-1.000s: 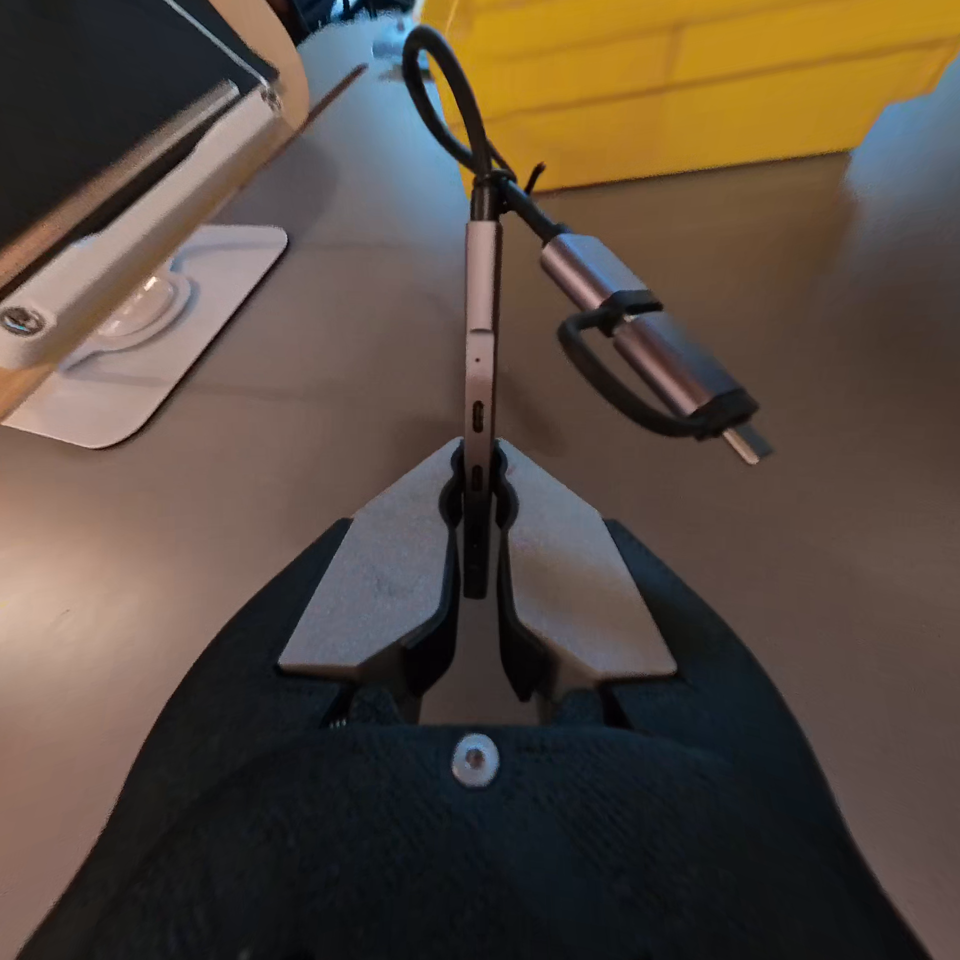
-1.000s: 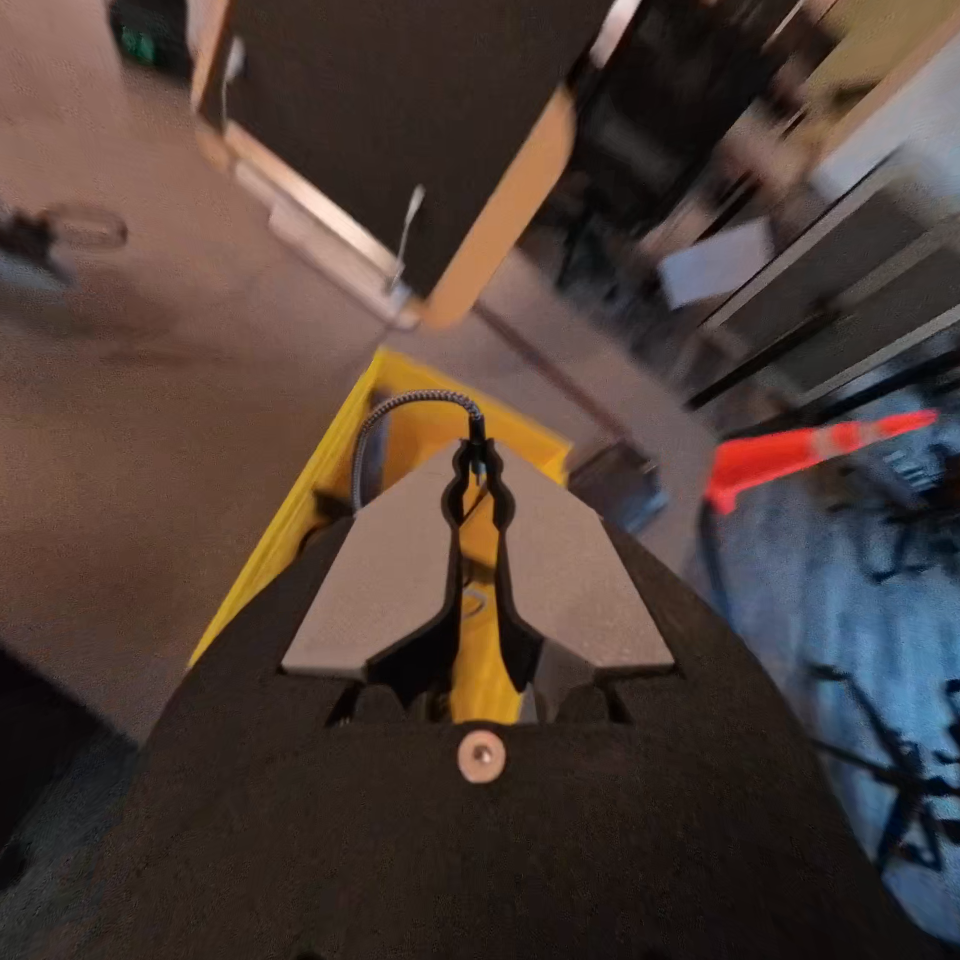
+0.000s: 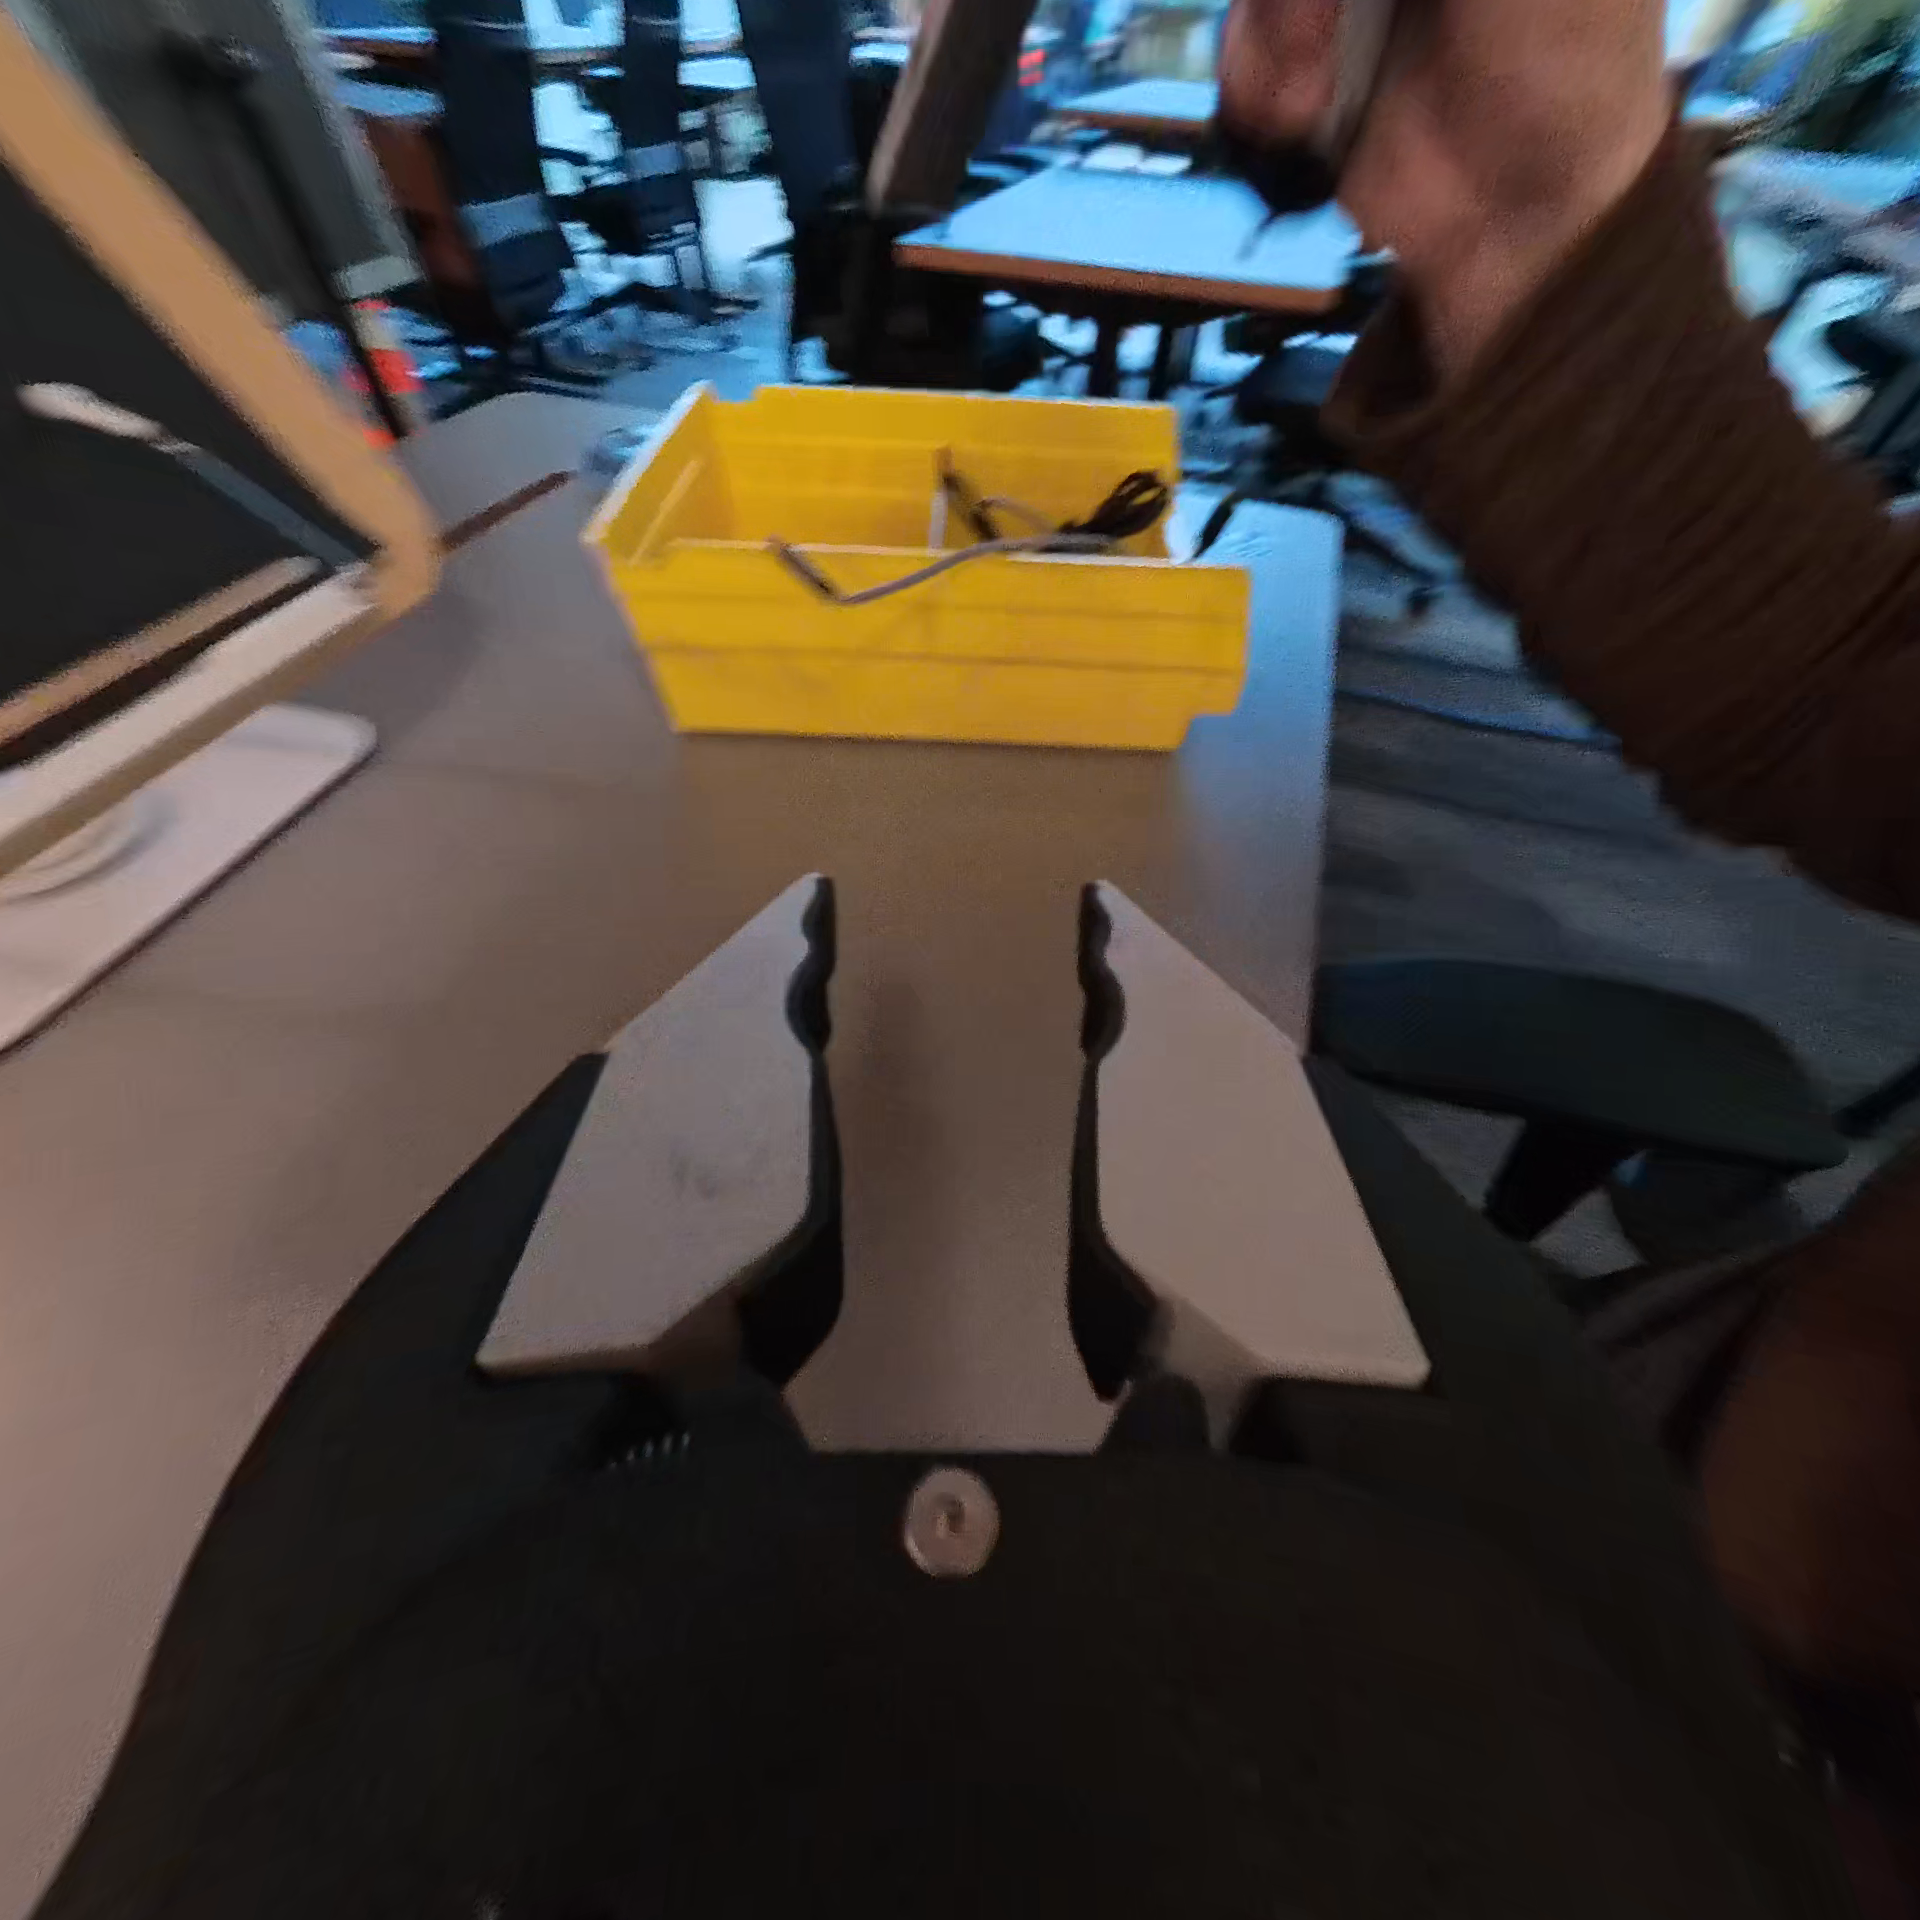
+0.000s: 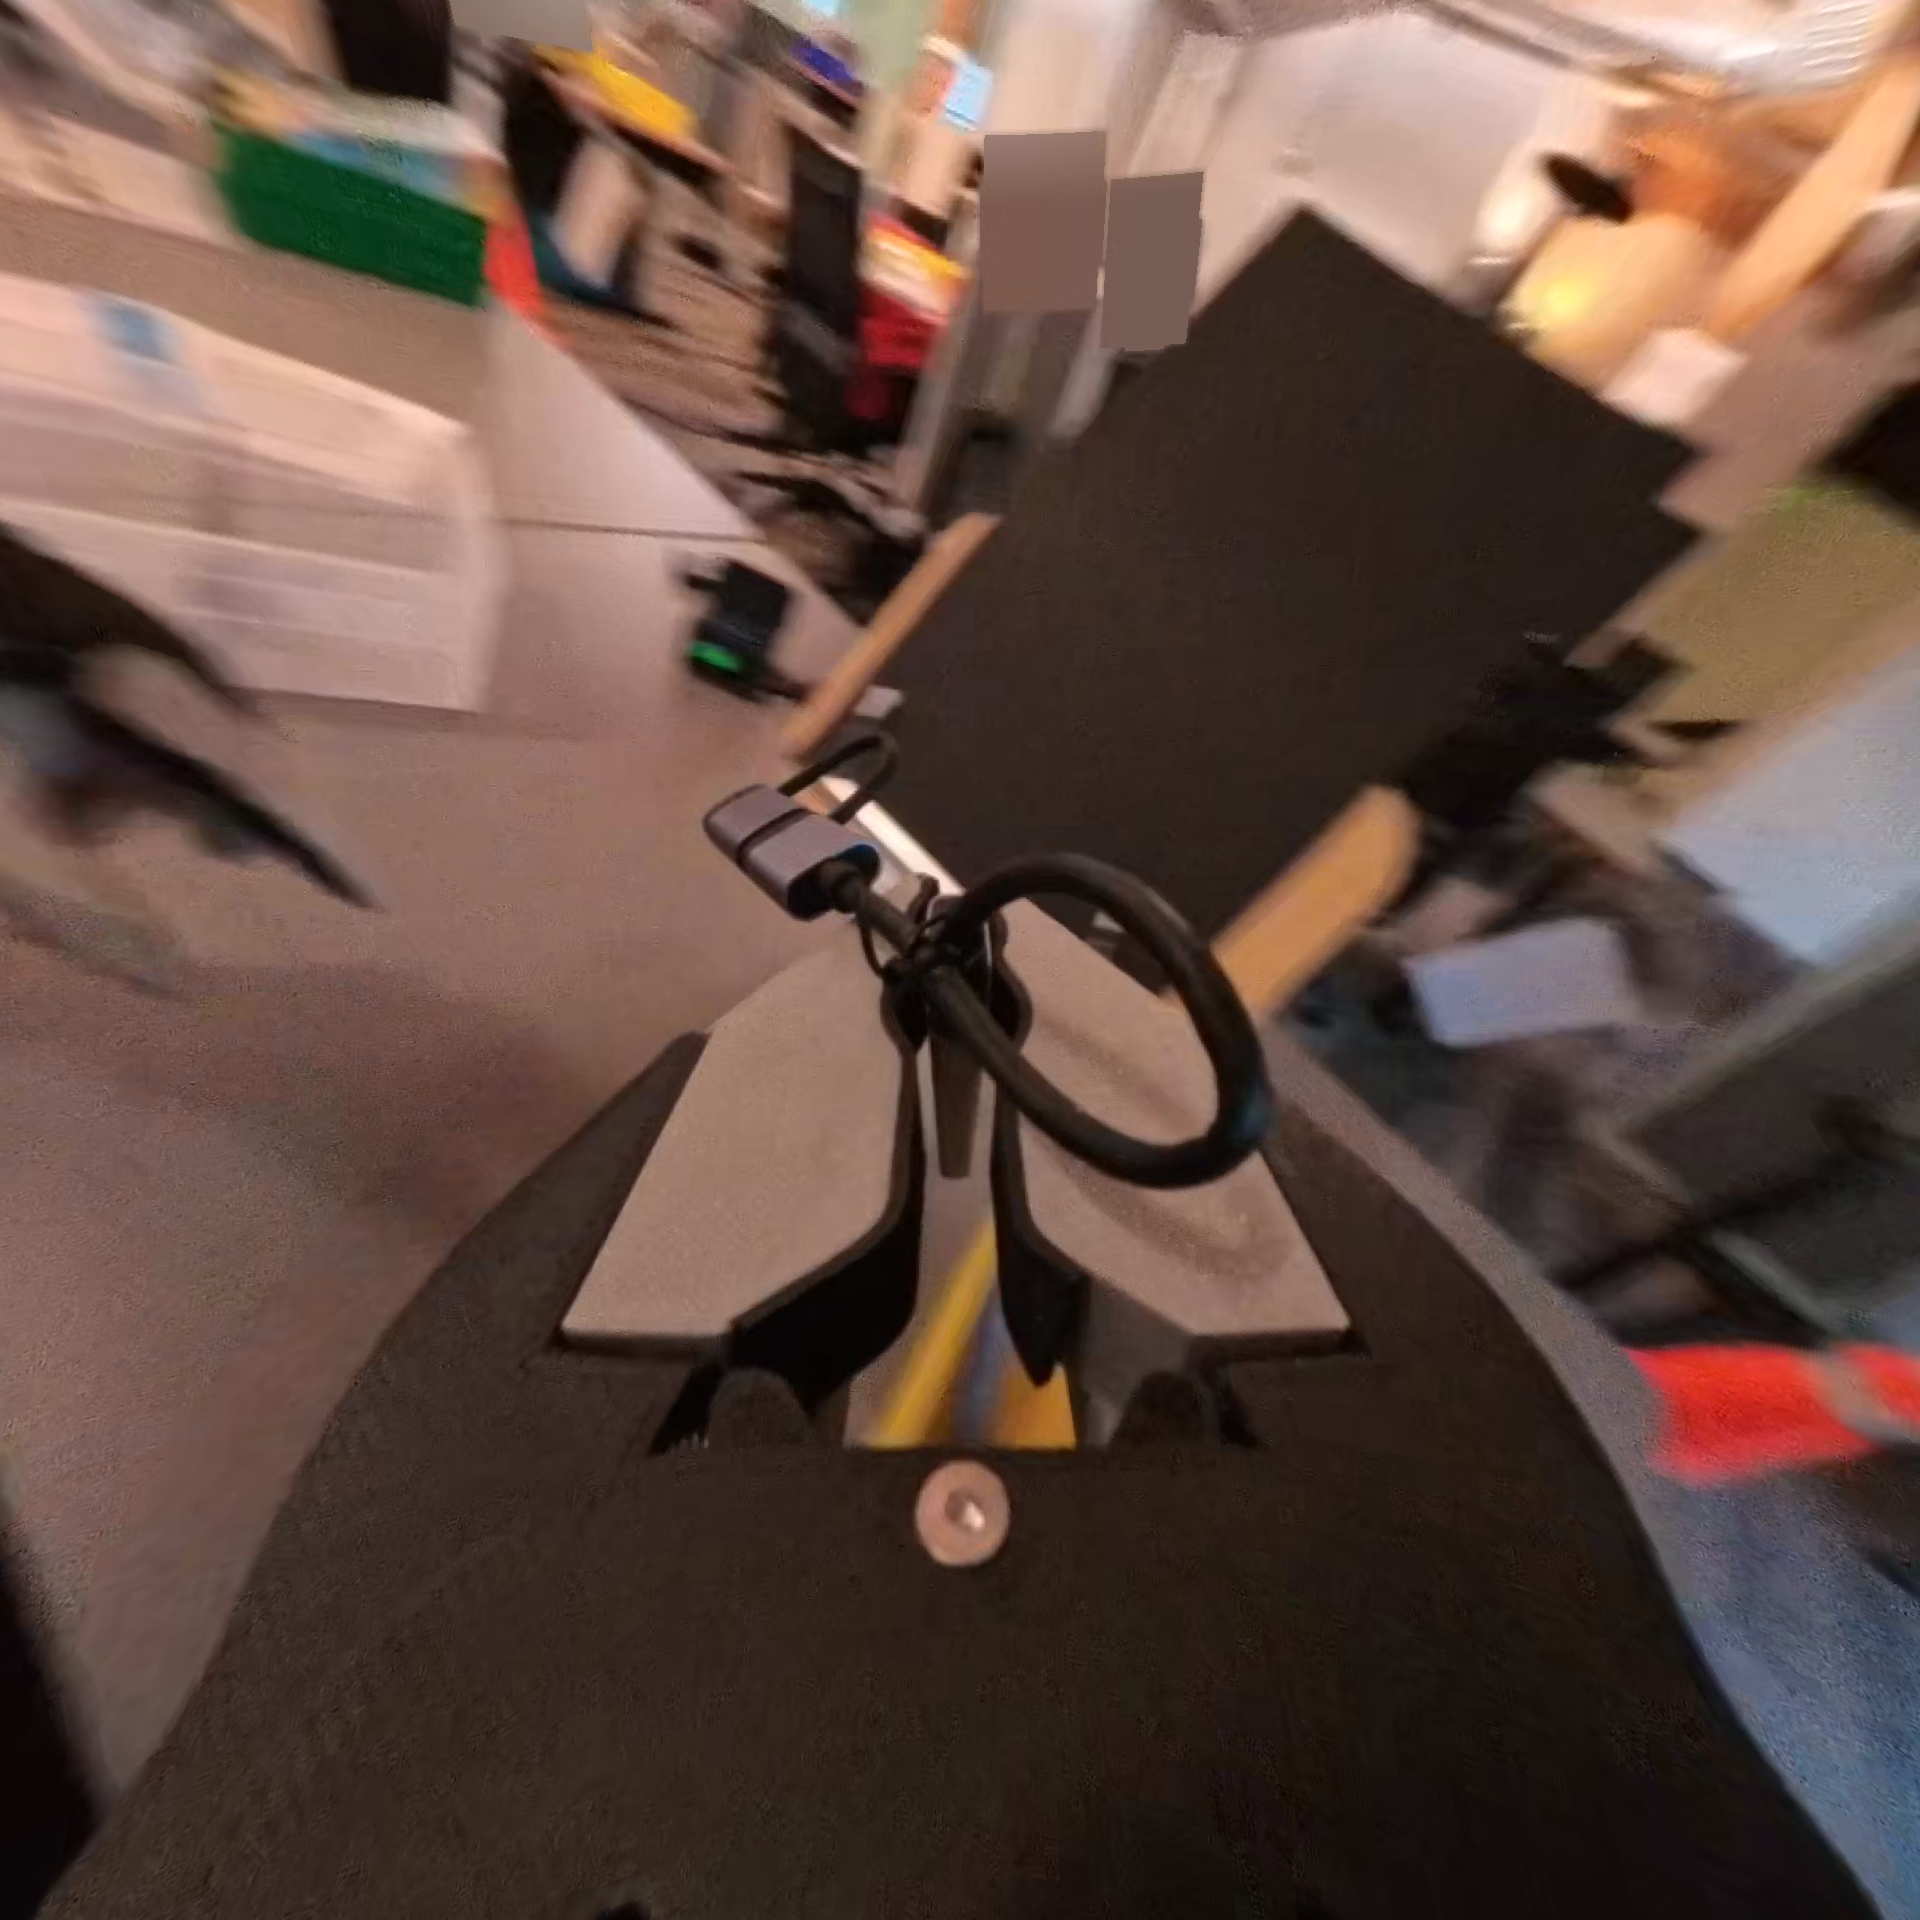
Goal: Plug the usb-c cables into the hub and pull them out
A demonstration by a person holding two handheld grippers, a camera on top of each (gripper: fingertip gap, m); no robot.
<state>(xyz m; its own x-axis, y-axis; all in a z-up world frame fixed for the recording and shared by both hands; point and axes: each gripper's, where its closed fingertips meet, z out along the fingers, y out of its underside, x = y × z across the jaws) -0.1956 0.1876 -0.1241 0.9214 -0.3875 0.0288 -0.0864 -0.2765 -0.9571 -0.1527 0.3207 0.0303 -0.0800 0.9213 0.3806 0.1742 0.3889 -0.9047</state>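
The hub has been handed over: let go by the left claw, taken up by the right.

A second ago the hub was pinched on edge in the left claw (image 3: 954, 914); now those jaws are spread wide and nothing is held over the table (image 3: 468, 935). The hub (image 4: 954, 1091) is clamped in the right claw (image 4: 956, 997), its looped cable (image 4: 1195, 1039) and plugs (image 4: 790, 847) dangling in front. Cables (image 3: 935, 561) are seen in the yellow bin (image 3: 935, 644), so unplugging looks done.
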